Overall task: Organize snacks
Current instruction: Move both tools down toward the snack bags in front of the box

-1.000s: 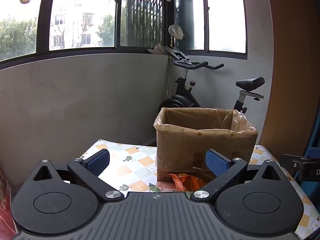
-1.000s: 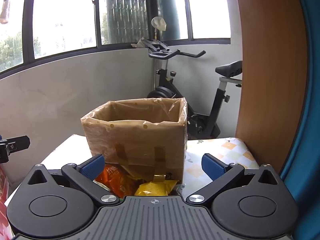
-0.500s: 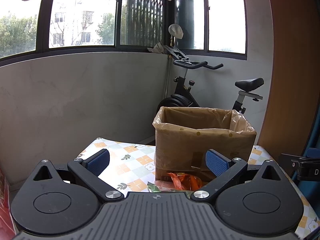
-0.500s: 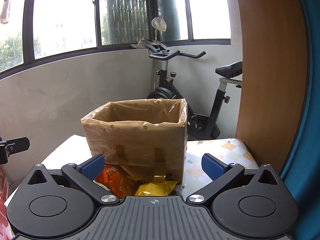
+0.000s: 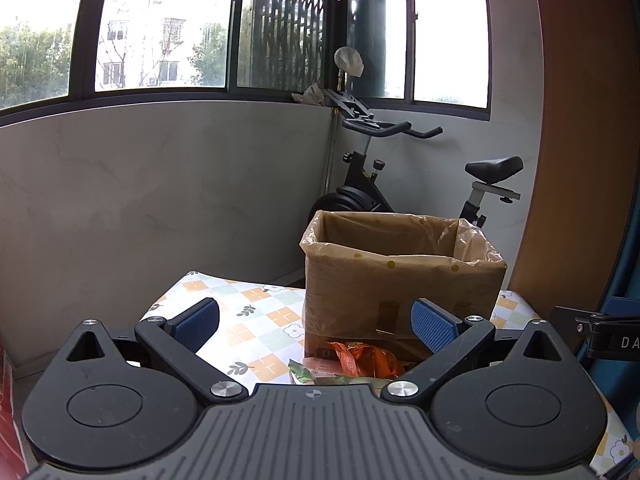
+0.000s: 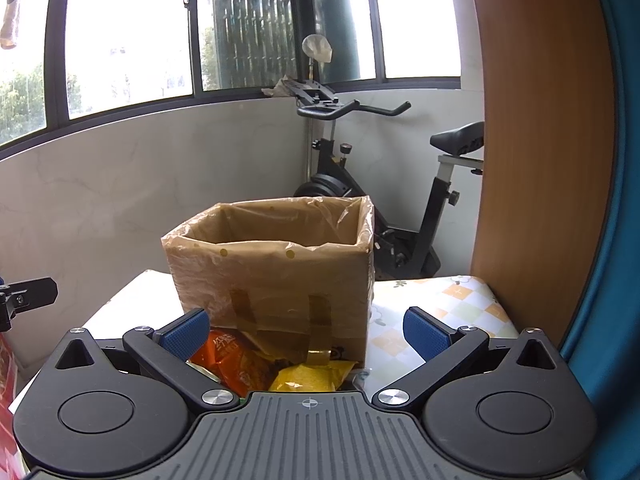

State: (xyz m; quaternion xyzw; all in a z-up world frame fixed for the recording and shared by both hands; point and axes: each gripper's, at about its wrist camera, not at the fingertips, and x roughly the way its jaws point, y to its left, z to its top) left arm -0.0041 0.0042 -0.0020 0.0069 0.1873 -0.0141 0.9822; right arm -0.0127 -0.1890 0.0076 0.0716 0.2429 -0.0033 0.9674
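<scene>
Left wrist view: left gripper (image 5: 316, 322) spread wide, nothing held, above an orange snack packet (image 5: 366, 360) lying against the cardboard box (image 5: 400, 288). Right wrist view: right gripper (image 6: 306, 334) wide open and empty too; a yellow packet (image 6: 310, 376) sits at the box's foot.

Brown box (image 6: 272, 280), orange packet (image 6: 236, 364), checkered tablecloth (image 5: 256, 312)

Box on the desk, snacks before it

The lined box (image 6: 272, 276) is set on the desk (image 5: 248, 312); snack packets (image 6: 240, 364) are piled against its near side, and an exercise bike (image 5: 400, 184) is seen behind it.
</scene>
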